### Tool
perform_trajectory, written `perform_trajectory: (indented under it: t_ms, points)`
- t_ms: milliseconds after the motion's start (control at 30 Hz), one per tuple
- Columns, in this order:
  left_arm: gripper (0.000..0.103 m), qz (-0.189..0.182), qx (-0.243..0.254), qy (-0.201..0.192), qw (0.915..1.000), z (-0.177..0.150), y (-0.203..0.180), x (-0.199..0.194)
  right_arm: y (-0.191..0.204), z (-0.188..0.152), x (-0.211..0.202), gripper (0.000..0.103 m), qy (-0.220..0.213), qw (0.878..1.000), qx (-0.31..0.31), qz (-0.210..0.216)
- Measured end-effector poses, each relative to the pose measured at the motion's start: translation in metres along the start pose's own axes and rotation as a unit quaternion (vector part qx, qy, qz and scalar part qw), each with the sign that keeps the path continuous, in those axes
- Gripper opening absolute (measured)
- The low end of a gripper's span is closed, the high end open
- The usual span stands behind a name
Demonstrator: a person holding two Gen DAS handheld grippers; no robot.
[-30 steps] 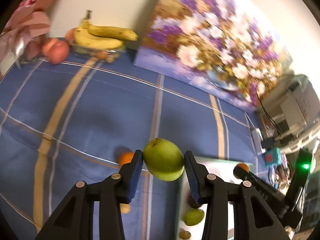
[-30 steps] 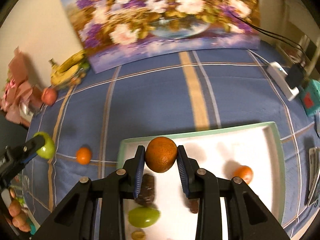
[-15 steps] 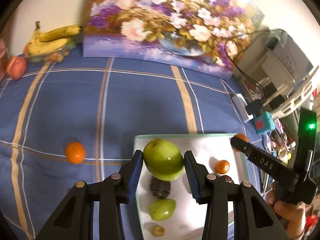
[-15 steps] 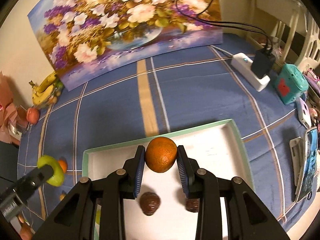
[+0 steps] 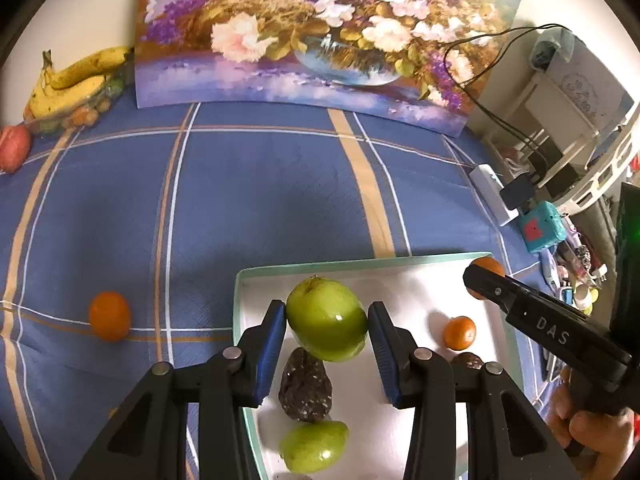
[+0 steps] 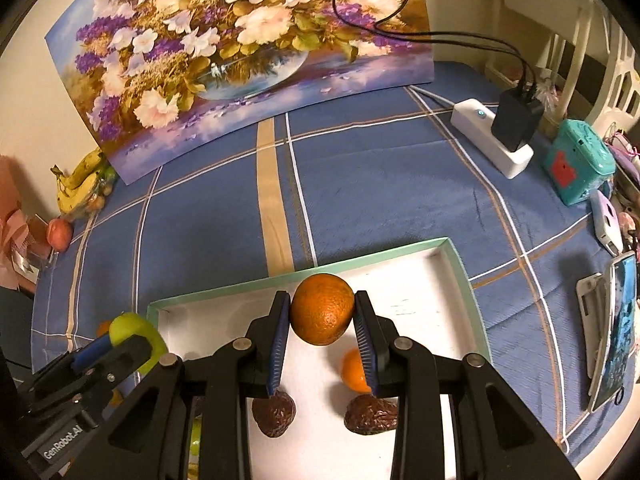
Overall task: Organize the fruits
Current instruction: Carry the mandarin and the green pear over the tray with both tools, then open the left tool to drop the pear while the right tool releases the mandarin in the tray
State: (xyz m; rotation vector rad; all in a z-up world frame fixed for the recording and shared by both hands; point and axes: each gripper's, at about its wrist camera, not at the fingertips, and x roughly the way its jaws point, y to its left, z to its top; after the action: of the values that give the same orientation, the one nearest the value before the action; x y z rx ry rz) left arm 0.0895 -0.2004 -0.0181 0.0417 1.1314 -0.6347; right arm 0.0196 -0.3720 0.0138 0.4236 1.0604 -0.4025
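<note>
- The left hand-held gripper [image 5: 327, 322] is clamped on a green apple [image 5: 326, 318], both blue pads against its sides, and carries it above the near-left part of the white tray [image 5: 360, 266].
- The right hand-held gripper [image 6: 322, 316] is clamped on a large orange [image 6: 322, 308], held above the far middle of the same tray [image 6: 464, 268]; its jaws stand closer together than the left ones.
- Already lying in the tray, as seen from the left hand-held gripper: a dark wrinkled fruit [image 5: 306, 390] directly under the apple, a second green fruit [image 5: 314, 446] nearer still, a small mandarin [image 5: 459, 333] off to the right, and another dark fruit [image 5: 467, 360] just beside that.
- So part of the sorting looks done: several pieces are in, and two more are in the air over the tray, not yet set down.
- Still outside the tray: a small orange fruit [image 5: 109, 316] on the blue checked cloth [image 5: 240, 200], well to the left of the left hand-held gripper.
- Far ahead and left, against the wall, sit a bunch of bananas [image 5: 72, 82] and a red fruit [image 5: 14, 152]; whether these belong to the job I cannot tell.
- My reading: roughly the later middle of the task. Both held fruits need placing on bare tray floor clear of what lies there, then the loose orange fruit on the cloth needs fetching.
</note>
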Motion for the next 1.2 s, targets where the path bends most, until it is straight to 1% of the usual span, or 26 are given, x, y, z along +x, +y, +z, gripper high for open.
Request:
perform_trajectory:
  t_ms: [133,300,433,700,800,1167,1200]
  points:
    - [0.045,0.003,-0.002,0.007,1.0000,-0.003,0.003,0.013,0.004,-0.002,0.010,0.033,0.005,1.000,-0.013,-0.001]
    - [0.045,0.009,-0.005,0.016,0.9998,-0.005,0.007,0.023,0.007,-0.006,0.024,0.033,0.013,0.999,-0.028,-0.014]
    - [0.045,0.011,-0.006,0.018,0.9998,-0.007,0.009,0.028,0.007,-0.011,0.038,0.033,0.030,0.999,-0.033,-0.020]
    - [0.045,0.022,-0.005,0.022,0.9995,-0.009,0.010,0.035,0.010,-0.018,0.058,0.033,0.049,0.997,-0.044,-0.033]
    - [0.044,0.027,-0.011,0.029,0.9992,-0.011,0.013,0.039,0.011,-0.019,0.058,0.033,0.047,0.997,-0.047,-0.035]
    - [0.044,0.024,-0.011,0.022,0.9994,-0.007,0.012,0.028,0.012,-0.018,0.057,0.034,0.048,0.997,-0.048,-0.041]
    - [0.045,0.025,-0.011,0.022,0.9994,-0.006,0.012,0.026,0.012,-0.018,0.057,0.034,0.048,0.997,-0.047,-0.042]
